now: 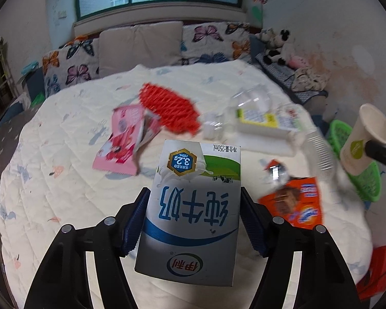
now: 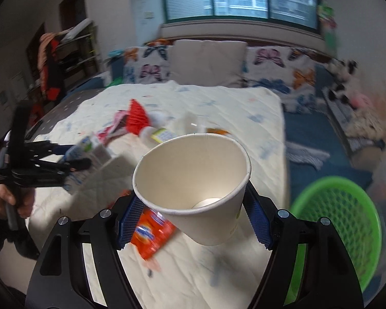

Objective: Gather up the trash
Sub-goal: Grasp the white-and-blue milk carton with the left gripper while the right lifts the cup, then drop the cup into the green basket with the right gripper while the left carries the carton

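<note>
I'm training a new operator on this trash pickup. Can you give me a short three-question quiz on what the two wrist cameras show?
1. True or false: the left gripper holds a milk carton.
2. What does the right gripper hold? A) plastic bottle B) paper cup C) red net
3. What colour is the basket beside the bed?

Key: 1 true; 2 B, the paper cup; 3 green.

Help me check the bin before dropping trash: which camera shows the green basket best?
The right wrist view: the green basket shows its rim and mesh interior, lower right beside the bed. The left wrist view shows it only partly, behind the paper cup.
</note>
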Action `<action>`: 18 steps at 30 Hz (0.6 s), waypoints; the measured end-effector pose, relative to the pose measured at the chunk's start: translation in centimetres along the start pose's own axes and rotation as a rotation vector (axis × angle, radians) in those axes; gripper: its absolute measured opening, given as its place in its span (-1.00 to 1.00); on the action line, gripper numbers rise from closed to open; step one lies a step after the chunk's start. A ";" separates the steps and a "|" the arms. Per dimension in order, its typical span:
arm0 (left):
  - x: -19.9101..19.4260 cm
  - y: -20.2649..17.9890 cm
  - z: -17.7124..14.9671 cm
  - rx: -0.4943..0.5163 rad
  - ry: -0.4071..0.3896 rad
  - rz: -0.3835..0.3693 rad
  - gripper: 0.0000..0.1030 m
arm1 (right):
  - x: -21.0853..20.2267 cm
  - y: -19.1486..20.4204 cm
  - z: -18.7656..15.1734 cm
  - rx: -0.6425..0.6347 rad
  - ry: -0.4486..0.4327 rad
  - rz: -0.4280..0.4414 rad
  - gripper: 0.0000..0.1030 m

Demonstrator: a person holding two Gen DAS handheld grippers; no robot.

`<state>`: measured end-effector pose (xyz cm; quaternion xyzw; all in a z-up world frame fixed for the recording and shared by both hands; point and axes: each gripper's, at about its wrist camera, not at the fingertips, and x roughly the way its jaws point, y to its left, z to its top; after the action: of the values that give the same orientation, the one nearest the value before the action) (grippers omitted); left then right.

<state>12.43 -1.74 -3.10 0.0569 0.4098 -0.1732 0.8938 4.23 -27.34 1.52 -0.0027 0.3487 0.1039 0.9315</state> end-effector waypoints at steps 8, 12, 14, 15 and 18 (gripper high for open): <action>-2.6 -5.6 1.6 0.054 -0.051 -0.106 0.28 | -3.3 -5.6 -3.0 0.103 0.011 -0.128 0.42; -2.7 -9.3 2.4 0.100 -0.057 -0.160 0.28 | -4.9 -8.5 -4.5 0.149 0.009 -0.184 0.42; -2.6 -11.0 2.7 0.121 -0.057 -0.181 0.28 | -5.4 -9.8 -5.1 0.165 0.009 -0.211 0.42; -2.5 -12.1 3.0 0.134 -0.056 -0.196 0.28 | -5.5 -10.1 -5.3 0.171 0.012 -0.221 0.42; -2.3 -14.7 3.6 0.166 -0.056 -0.214 0.28 | -5.6 -11.8 -6.1 0.200 0.021 -0.242 0.42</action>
<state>8.40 -15.71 1.55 0.0816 0.3727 -0.3023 0.8735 -1.58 -40.47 -0.23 0.0470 0.3639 -0.0443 0.9292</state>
